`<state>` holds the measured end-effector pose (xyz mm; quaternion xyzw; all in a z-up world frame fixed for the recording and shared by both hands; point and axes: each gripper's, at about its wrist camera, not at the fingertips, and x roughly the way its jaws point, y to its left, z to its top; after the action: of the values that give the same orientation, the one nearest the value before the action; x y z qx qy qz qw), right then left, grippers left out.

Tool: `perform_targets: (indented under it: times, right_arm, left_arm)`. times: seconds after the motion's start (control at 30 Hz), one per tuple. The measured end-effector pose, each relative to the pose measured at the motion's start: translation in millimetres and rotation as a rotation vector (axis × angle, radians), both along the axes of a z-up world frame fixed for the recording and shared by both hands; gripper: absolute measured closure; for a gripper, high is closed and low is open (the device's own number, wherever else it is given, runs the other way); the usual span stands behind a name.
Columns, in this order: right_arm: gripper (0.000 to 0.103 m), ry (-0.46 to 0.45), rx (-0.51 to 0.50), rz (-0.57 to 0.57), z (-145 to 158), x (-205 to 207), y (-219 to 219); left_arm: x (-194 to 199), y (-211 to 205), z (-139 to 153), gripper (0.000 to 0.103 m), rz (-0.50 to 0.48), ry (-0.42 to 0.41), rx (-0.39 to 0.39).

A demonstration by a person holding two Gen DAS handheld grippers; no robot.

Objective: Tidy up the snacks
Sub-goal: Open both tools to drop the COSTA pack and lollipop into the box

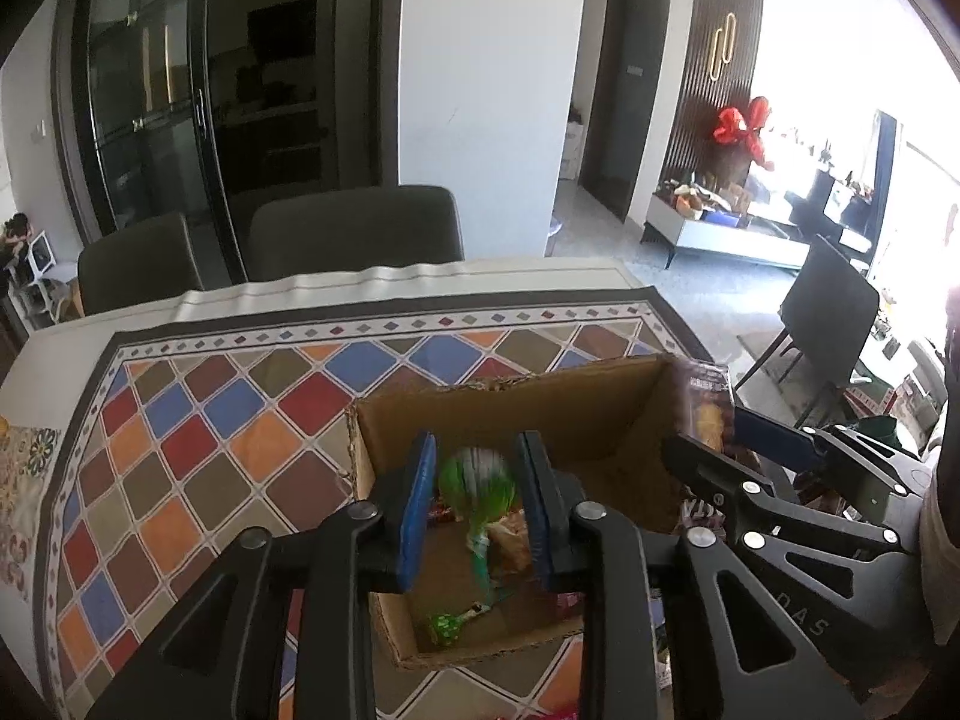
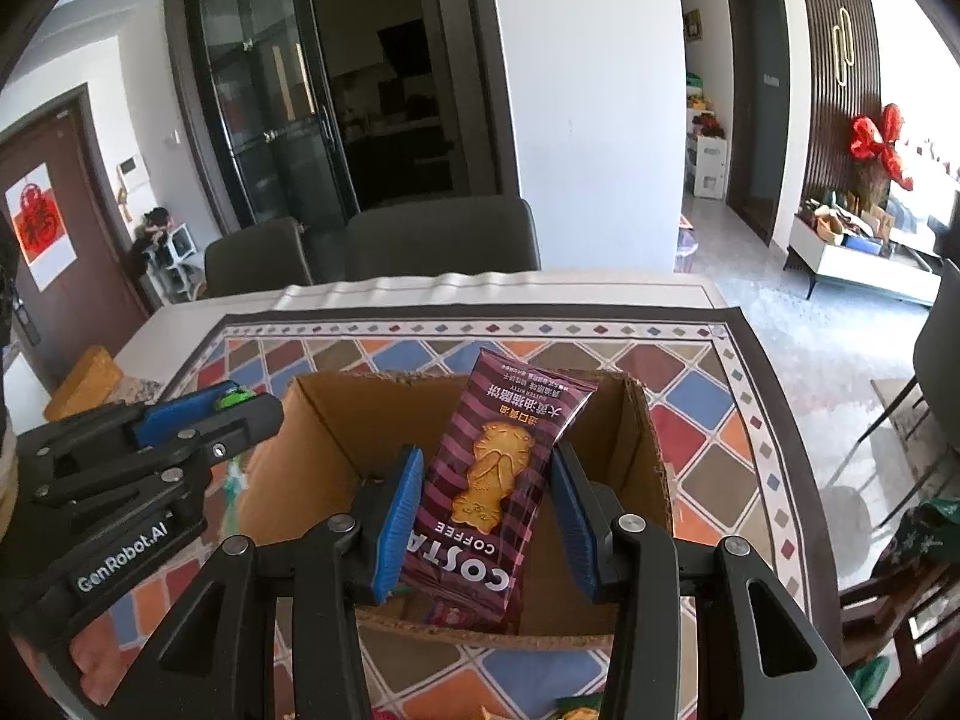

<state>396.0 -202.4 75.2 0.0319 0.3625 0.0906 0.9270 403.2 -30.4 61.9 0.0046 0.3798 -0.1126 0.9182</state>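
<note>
An open cardboard box (image 1: pixel 510 414) (image 2: pixel 336 420) stands on the patterned tablecloth. My left gripper (image 1: pixel 477 510) hangs over the box, open, with a blurred green-and-white wrapped snack (image 1: pixel 477 480) between its blue pads, apparently loose. More snacks lie on the box floor (image 1: pixel 447 627). My right gripper (image 2: pixel 489 510) is over the box with a maroon Costa Coffee biscuit packet (image 2: pixel 492 480) between its pads; the left pad touches it, a gap shows at the right pad. The left gripper also shows in the right wrist view (image 2: pixel 198 414).
The tablecloth (image 1: pixel 198 438) covers the table. Two dark chairs (image 1: pixel 354 234) stand at the far edge, another chair (image 1: pixel 831 312) at the right. Snack packets lie near the front edge (image 2: pixel 576 705). A yellow item (image 2: pixel 84 384) sits at the table's left.
</note>
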Motion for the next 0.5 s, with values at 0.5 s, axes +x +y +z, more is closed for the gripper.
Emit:
perform_targets:
  times: [0.5]
  right_arm:
    - [0.048,-0.007,0.03,0.021,-0.1,-25.9,0.8]
  left_arm:
    - [-54.7,14.6,5.8,0.063,0.026,-0.055,0.033]
